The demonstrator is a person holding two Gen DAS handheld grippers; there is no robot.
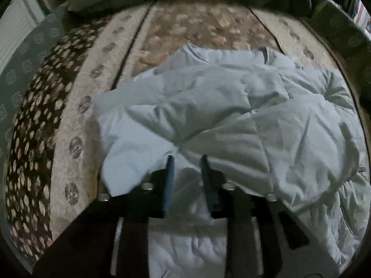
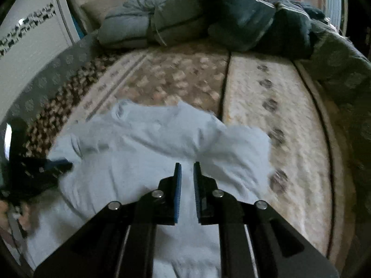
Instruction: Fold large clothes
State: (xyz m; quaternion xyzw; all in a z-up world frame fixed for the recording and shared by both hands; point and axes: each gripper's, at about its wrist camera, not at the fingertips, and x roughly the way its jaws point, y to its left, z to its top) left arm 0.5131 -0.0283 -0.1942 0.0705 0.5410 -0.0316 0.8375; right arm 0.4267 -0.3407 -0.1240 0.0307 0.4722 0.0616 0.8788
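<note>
**A:** Where do we stand with the fold?

**B:** Partway, by our reckoning. The pale blue garment (image 1: pixel 220 115) lies on the bed (image 1: pixel 190 30), on its patterned cover, bunched and creased, with some layers already lapped over each other. The edges are uneven, so we judge there is smoothing and at least one more fold left.

**A:** And our left tongs (image 1: pixel 186 159)?

**B:** Low over the near edge of the cloth. The fingers stand apart, and a ridge of fabric rises between them. Whether they are pinching it, we cannot tell from this view; the picture is blurred there.

**A:** The right tongs (image 2: pixel 187 165)?

**B:** Above the same garment (image 2: pixel 150 143), toward its right side, with a narrow gap between the pads. We see cloth behind the gap, but we cannot tell whether any is caught in it.

**A:** Any baskets or bins to put it in?

**B:** None that we see. Only a heap of grey and dark bedding (image 2: pixel 208 18) at the far end of the bed, well apart from the garment. Nothing folded is stacked anywhere in view.
</note>
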